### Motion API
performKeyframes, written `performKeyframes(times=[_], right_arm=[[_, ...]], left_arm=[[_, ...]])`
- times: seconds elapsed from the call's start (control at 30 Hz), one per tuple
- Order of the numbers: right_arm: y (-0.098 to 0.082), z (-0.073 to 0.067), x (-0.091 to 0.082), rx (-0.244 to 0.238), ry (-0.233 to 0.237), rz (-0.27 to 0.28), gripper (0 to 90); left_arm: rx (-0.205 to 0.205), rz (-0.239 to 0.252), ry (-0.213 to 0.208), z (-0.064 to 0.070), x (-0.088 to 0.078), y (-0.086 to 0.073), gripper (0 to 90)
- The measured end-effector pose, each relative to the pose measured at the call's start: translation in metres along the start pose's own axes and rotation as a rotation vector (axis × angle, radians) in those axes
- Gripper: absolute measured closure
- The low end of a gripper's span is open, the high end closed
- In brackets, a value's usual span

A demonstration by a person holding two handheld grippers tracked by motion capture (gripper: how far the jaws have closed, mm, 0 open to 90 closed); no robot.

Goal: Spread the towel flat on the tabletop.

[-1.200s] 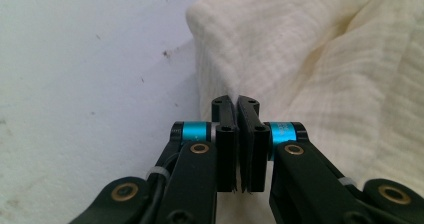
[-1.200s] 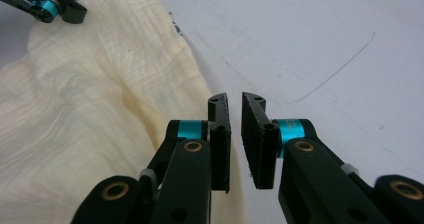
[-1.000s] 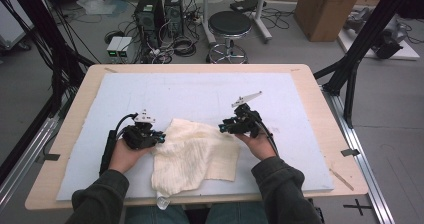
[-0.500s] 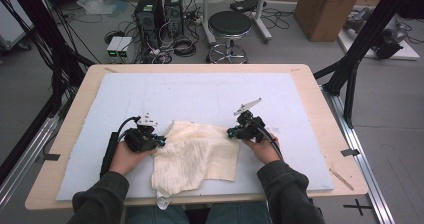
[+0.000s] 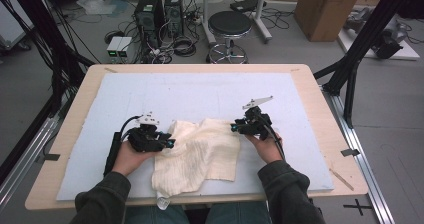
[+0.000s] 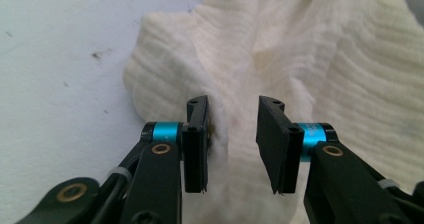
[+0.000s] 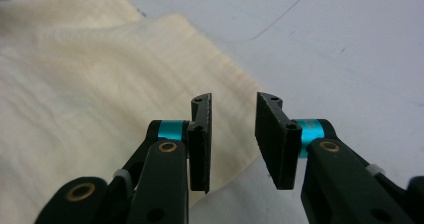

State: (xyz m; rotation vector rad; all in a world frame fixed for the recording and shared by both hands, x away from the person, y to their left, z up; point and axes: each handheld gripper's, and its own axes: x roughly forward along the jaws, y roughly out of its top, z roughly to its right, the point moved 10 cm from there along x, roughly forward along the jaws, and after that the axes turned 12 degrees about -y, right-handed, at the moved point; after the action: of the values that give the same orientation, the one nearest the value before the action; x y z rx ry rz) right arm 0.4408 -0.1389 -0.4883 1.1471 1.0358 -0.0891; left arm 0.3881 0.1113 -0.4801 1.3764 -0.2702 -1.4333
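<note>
Both grippers are hovering at the cream cloth (image 5: pixel 200 154): left gripper (image 6: pixel 232 144) and right gripper (image 7: pixel 233 141) jaws have just been opening, gripping nothing; no writing is readable.

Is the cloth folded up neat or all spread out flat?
Neither: the cream cloth lies rumpled on the white mat, partly doubled over itself, with one corner hanging off the near table edge. Ridges and folds show in the left gripper view.

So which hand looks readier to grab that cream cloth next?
Probably the left gripper: a raised fold of the cloth sits between its open jaws. The right gripper hovers open over the cloth's flat edge.
</note>
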Motion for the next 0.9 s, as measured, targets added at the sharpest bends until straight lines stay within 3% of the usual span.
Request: performKeyframes(times=[0.13, 0.17, 0.2, 0.23, 0.3, 0.37, 0.47, 0.53, 0.6, 0.67, 0.7, 0.73, 0.77, 0.8, 0.9], right_arm=[[-0.010, -0.002, 0.009, 0.012, 0.014, -0.027, 64.2], [-0.009, -0.002, 0.010, 0.012, 0.013, -0.025, 64.1], [-0.009, -0.002, 0.010, 0.012, 0.013, -0.025, 64.1], [-0.005, -0.002, 0.009, 0.007, 0.008, -0.002, 64.3], [-0.004, -0.002, 0.009, 0.012, 0.006, 0.007, 64.3], [-0.001, 0.004, 0.011, 0.018, 0.000, 0.024, 64.3], [-0.001, 0.010, 0.013, 0.038, -0.006, 0.033, 62.8], [0.000, 0.015, 0.017, 0.070, -0.002, 0.039, 60.2], [-0.002, 0.015, 0.022, 0.064, -0.005, 0.029, 60.2], [-0.004, 0.015, 0.024, 0.060, -0.011, 0.016, 61.3], [-0.005, 0.014, 0.027, 0.037, -0.035, 0.005, 69.2], [-0.005, 0.014, 0.027, 0.016, -0.046, 0.009, 75.3], [-0.005, 0.014, 0.027, 0.016, -0.046, 0.009, 75.3], [-0.005, 0.011, 0.027, 0.011, -0.019, 0.004, 83.2], [-0.005, 0.009, 0.026, 0.012, 0.006, 0.001, 84.7]], left_arm=[[-0.024, 0.056, 0.047, -0.014, -0.009, 0.009, 65.8], [-0.053, 0.107, 0.085, -0.023, -0.014, 0.014, 66.8], [-0.053, 0.107, 0.085, -0.023, -0.014, 0.014, 67.7], [-0.082, 0.132, 0.123, -0.035, -0.017, 0.014, 68.3], [-0.095, 0.135, 0.140, -0.040, -0.017, 0.014, 69.0], [-0.137, 0.132, 0.172, -0.052, -0.014, 0.010, 69.7], [-0.161, 0.123, 0.183, -0.060, -0.007, 0.007, 68.0], [-0.175, 0.106, 0.179, -0.062, 0.000, 0.005, 61.9], [-0.184, 0.092, 0.183, -0.065, 0.008, 0.003, 61.2], [-0.180, 0.081, 0.183, -0.065, 0.010, 0.002, 62.2], [-0.151, 0.056, 0.190, -0.063, 0.012, 0.000, 74.1], [-0.151, 0.056, 0.190, -0.063, 0.012, 0.000, 77.4], [-0.142, 0.054, 0.194, -0.062, 0.013, 0.000, 77.4], [-0.133, 0.053, 0.190, -0.061, 0.014, 0.001, 85.6], [-0.122, 0.043, 0.192, -0.059, 0.011, 0.001, 86.7]])
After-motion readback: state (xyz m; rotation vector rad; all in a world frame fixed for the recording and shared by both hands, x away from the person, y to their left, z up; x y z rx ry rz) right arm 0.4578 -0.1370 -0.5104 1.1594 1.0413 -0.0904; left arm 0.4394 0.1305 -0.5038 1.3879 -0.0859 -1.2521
